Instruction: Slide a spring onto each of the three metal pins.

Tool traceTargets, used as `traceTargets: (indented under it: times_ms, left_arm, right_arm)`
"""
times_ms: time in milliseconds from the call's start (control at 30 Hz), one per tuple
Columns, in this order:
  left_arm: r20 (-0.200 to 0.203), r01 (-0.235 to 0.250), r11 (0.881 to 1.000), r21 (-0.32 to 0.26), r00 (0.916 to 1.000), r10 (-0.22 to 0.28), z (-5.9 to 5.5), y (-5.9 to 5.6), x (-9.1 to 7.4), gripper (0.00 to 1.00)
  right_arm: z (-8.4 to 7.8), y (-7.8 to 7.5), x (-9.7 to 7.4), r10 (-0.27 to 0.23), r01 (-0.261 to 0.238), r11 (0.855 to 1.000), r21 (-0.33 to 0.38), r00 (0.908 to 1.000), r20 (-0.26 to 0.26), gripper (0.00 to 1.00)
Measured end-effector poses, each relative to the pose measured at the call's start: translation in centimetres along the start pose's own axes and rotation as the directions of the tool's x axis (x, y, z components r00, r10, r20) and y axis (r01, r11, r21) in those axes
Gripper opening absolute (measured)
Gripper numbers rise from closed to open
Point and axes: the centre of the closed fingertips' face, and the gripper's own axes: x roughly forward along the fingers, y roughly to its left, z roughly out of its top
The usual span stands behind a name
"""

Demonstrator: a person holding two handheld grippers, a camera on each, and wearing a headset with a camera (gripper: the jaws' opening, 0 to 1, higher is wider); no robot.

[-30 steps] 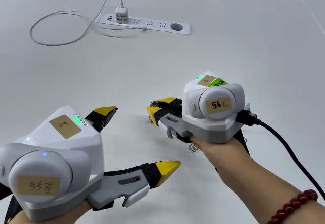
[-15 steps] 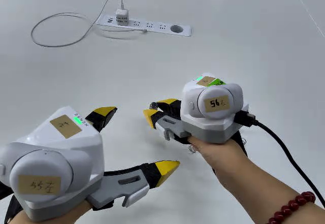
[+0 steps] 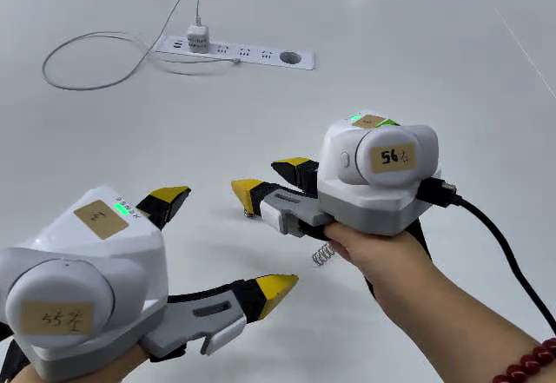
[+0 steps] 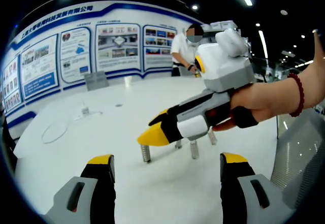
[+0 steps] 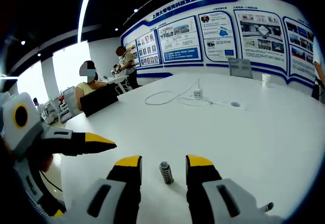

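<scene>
While left tongs (image 3: 223, 241) gape, right tongs (image 5: 163, 161) overhang a pin (image 5: 164, 172).

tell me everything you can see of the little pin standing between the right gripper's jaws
The pin is a small grey metal post standing upright on the white table. Its shaft looks ribbed, as if spring coils are wound round it, and it ends in a darker rounded top. It sits in the gap between the yellow-tipped jaws of the right gripper, near their tips. The jaws are open and neither touches it; only the table under its base does. Finer detail is too small to tell.
</scene>
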Motion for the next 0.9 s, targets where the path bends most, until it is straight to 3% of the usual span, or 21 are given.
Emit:
traceTargets:
  times_ms: [233,667,900]
  left_arm:
    - [0.025,-0.001,1.000,0.003,0.9997,0.000,0.6,-0.1,0.0,0.87]
    - [0.019,0.032,0.999,0.028,0.9993,-0.032,1.1,-1.2,0.6,0.80]
    - [0.013,0.054,0.998,0.015,0.9985,-0.054,1.5,-2.0,1.3,0.76]
  right_arm:
    - [0.3,-0.7,-1.3,-0.014,0.014,1.000,0.010,0.9999,-0.006,0.41]
    - [0.1,-2.3,-4.3,-0.058,0.058,0.998,0.027,0.9983,0.002,0.44]
    - [-0.7,-2.7,-5.8,-0.053,0.053,0.998,0.038,0.9986,-0.005,0.46]
